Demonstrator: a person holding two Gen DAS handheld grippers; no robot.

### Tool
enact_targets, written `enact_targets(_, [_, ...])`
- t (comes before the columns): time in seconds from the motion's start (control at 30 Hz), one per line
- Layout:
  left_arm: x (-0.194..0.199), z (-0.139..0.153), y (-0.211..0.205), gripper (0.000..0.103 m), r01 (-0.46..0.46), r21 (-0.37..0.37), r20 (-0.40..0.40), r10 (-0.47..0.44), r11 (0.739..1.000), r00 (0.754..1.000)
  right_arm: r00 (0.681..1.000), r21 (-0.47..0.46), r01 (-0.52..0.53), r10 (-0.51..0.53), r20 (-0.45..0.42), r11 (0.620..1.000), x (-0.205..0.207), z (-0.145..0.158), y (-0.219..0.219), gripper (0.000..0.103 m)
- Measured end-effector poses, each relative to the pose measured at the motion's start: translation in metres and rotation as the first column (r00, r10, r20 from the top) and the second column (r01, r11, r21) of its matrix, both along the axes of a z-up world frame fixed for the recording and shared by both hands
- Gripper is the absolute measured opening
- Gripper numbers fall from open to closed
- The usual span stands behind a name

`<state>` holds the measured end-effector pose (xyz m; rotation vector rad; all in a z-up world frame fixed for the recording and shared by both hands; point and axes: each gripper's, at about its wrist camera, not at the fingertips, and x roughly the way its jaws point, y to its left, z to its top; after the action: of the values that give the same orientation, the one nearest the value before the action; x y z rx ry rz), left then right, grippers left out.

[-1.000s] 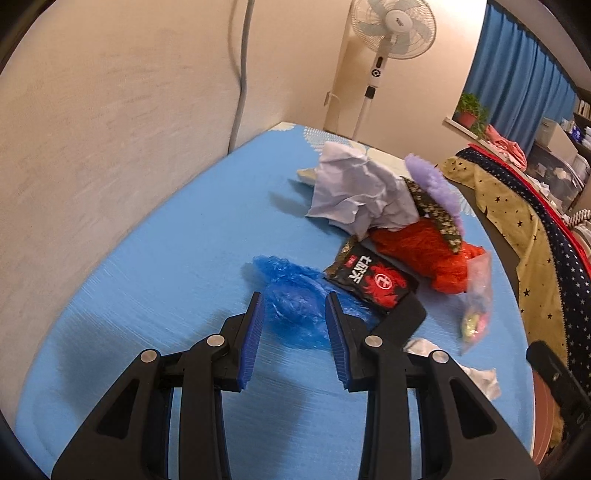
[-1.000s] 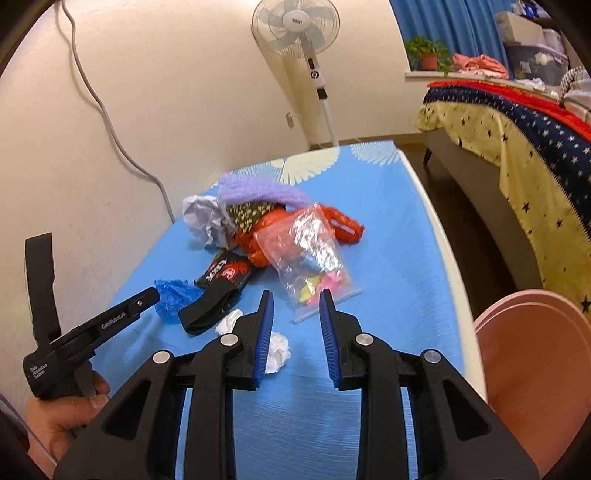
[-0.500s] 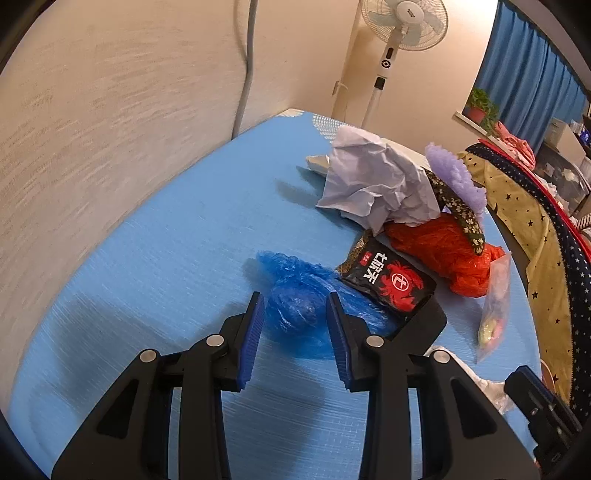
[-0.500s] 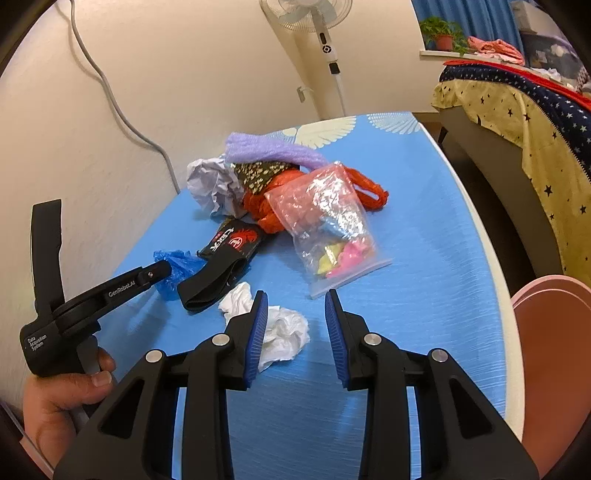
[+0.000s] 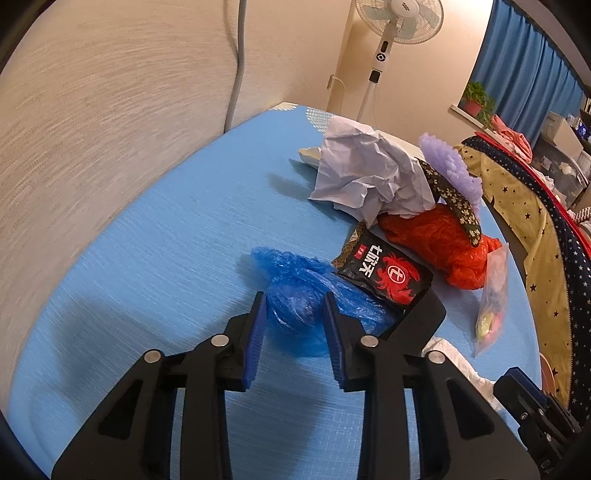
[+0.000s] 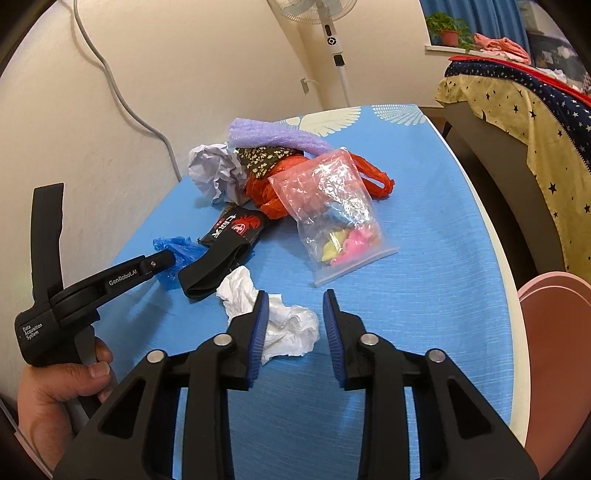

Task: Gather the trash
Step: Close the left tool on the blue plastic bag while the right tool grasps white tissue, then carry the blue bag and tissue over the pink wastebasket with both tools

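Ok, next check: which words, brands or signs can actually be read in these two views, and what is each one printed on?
"GenRobot.AI": white print on the arm of the black left claw.
"Data Acquisition System": white print on that left claw's black handle body.
Large white Chinese characters beside a red crab emblem, and a small red label too small to read: on the black snack packet.
Logo on the white standing fan: too blurred to read.

Left gripper [image 6: 164,260] body: "GenRobot.AI" on the arm, "Data Acquisition System" on the handle housing. Black snack packet [image 5: 384,273]: white Chinese characters, red crab emblem
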<state>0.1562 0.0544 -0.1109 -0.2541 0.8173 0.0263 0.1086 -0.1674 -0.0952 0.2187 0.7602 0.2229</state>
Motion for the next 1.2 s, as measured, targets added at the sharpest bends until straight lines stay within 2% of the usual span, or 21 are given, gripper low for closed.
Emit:
enact_targets(0.07, [0.0, 0.0, 0.0, 0.015, 0.006, 0.001, -0.004, -0.006, 1.0, 1.0, 1.0, 0.0, -0.005, 0.005, -0.006, 1.0, 0.0, -0.001, 0.0, 0.021])
enact_targets(0.23, [-0.002, 0.001, -0.002, 0.008, 0.016, 0.001, 0.001, -0.016, 1.0, 1.0, 1.0, -0.011, -0.01, 0.01, -0.011, 1.0, -0.001, -0.002, 0.001, 0.003])
enact_targets(0.57, [-0.013, 0.017, -0.002, 0.004, -0.001, 0.013, 0.049, 0.001, 1.0, 0.999, 0.998, -0.026, 0.003, -0.001, 0.066, 1.0, -0.011, 0.019, -0.002, 0.001])
enact_targets(0.93, [-0.037, 0.056, -0.005, 0.004, 0.005, 0.061, 0.133, -0.013, 0.998, 0.991, 0.985, -0.044, 0.063, -0.055, 0.162, 0.997, -0.034, 0.055, -0.015, 0.001])
enact_targets(1.2, [-0.059, 0.084, -0.01, 0.004, 0.035, 0.061, 0.187, -0.045, 0.998, 0.981, 0.967, -0.065, 0.124, -0.107, 0.229, 0.99, -0.061, 0.084, -0.033, 0.001])
